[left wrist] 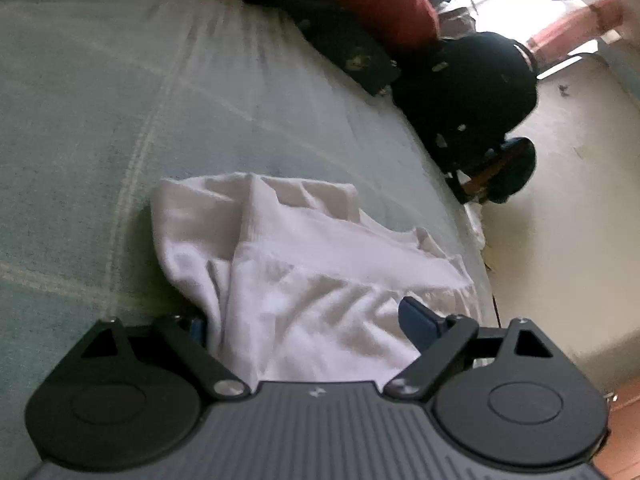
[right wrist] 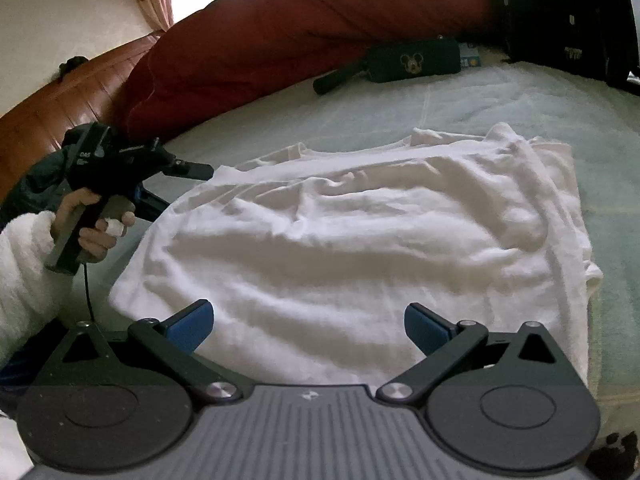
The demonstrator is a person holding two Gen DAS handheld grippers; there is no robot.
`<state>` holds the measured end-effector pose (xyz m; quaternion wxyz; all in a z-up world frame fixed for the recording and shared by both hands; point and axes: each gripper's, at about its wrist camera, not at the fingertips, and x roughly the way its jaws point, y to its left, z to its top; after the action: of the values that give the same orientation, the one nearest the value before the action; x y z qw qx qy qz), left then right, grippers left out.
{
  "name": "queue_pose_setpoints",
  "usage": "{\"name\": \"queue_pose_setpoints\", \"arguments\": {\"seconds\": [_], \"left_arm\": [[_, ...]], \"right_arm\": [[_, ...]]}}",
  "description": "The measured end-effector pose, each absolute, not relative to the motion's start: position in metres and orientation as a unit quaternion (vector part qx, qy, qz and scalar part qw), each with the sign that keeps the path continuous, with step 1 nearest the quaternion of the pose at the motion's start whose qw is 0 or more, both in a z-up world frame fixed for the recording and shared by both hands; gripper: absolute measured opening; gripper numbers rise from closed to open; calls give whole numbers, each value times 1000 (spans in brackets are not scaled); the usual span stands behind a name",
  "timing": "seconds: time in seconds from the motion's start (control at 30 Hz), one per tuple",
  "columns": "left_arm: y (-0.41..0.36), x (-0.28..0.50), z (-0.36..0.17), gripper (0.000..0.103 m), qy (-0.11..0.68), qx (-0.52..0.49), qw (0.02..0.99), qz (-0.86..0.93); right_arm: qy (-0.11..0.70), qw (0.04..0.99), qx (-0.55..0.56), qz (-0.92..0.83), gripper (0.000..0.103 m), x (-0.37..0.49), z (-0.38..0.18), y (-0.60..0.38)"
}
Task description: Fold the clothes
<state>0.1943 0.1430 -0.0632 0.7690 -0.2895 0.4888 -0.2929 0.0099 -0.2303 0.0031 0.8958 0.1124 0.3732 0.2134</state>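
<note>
You are holding the left tool [left wrist: 308,320] and right tool [right wrist: 308,322] spread wide over the white garment [right wrist: 360,240] lying on the bed [right wrist: 520,96], gripping nothing.

We see a bed with a pale green sheet [right wrist: 500,96] filling most of both views. On it lie a rumpled white garment [right wrist: 360,248] at centre, a dark red cushion [right wrist: 280,28] at the top, and a black pouch [right wrist: 412,62] at upper right.
</note>
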Motion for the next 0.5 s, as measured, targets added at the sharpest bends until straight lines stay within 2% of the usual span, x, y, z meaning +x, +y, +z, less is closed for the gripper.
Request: {"name": "queue_pose_setpoints", "arguments": {"seconds": [0.27, 0.5], "left_arm": [[157, 149, -64, 89, 504, -289, 742, -334], [137, 186, -72, 89, 491, -293, 747, -340]], "right_arm": [[374, 892, 117, 225, 103, 8, 0, -230], [378, 890, 122, 223, 103, 9, 1, -227]]}}
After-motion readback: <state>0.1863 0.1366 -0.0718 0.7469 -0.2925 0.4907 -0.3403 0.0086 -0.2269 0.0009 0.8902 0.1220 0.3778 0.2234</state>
